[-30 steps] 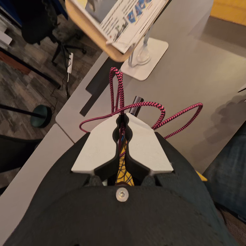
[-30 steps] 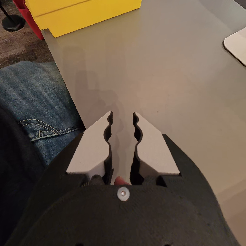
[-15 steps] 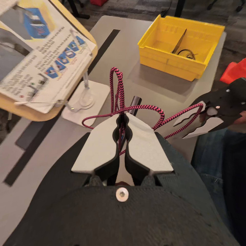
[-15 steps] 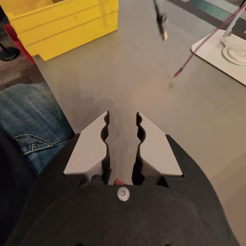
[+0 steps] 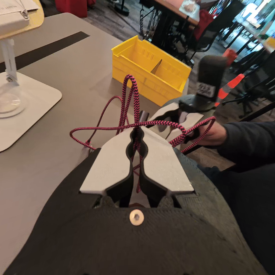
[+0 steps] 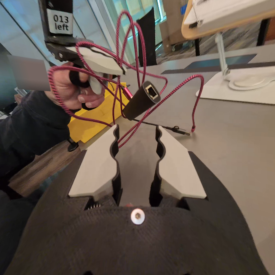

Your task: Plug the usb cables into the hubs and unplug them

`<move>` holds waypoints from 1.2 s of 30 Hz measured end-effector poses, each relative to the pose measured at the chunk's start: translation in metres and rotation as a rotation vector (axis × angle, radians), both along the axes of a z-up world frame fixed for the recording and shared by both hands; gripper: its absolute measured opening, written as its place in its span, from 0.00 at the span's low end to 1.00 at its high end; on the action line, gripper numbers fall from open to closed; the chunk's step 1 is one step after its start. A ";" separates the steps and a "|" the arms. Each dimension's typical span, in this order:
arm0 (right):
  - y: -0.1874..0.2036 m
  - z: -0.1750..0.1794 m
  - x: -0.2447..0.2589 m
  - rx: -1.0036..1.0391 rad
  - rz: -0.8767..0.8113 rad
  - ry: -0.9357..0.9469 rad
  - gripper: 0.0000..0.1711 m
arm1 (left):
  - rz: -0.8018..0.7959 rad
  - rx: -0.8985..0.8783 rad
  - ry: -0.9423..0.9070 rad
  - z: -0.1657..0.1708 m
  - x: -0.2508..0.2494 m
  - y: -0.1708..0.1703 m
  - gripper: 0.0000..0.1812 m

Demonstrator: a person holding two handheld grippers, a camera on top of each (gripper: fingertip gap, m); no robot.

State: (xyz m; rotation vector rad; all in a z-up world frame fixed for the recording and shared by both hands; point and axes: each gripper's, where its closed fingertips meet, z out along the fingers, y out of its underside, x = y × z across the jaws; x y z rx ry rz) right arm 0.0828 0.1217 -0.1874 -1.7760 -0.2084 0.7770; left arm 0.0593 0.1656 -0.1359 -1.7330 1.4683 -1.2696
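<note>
My left gripper is shut on a bundle of pink-and-black braided USB cable and holds it above the grey table. In the right wrist view the left gripper is at the upper left, and loops of the cable hang around it. A dark grey hub dangles tilted below it, with a pink plug at its side. The hub's black lead and plug touch the table. My right gripper is open and empty, just below the hub. It also shows in the left wrist view.
A yellow bin stands at the table's far corner. A white stand base with a wooden board above it is on the left. A loose pink cable end rests on the table. A person's hand and dark sleeve are near the table edge.
My left gripper has swung right with the cable bundle and hub. My right gripper has risen, turned toward the left one and opened wider; the hub now hangs in front of it.
</note>
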 end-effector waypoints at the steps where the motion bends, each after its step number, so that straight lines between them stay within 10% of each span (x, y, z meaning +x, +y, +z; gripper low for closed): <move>1: 0.003 -0.005 -0.005 -0.022 0.023 0.021 0.30 | -0.005 -0.020 -0.019 0.002 0.001 -0.003 0.01; 6: 0.019 0.001 -0.026 -0.015 0.135 0.171 0.32 | -0.059 -0.099 -0.073 0.006 0.004 -0.018 0.00; 12: 0.020 0.020 -0.041 0.028 0.351 0.337 0.11 | -0.091 -0.197 -0.156 0.009 0.002 -0.021 0.01; 20: 0.021 0.024 -0.036 -0.144 0.487 0.386 0.10 | 0.001 0.194 -0.068 0.008 -0.018 0.007 0.20; 28: 0.029 -0.026 -0.022 -0.361 0.419 0.047 0.09 | -0.029 0.574 0.006 0.043 -0.024 -0.004 0.19; 36: 0.020 -0.028 -0.025 -0.428 0.460 -0.108 0.09 | -0.322 0.656 0.333 -0.040 0.004 -0.042 0.25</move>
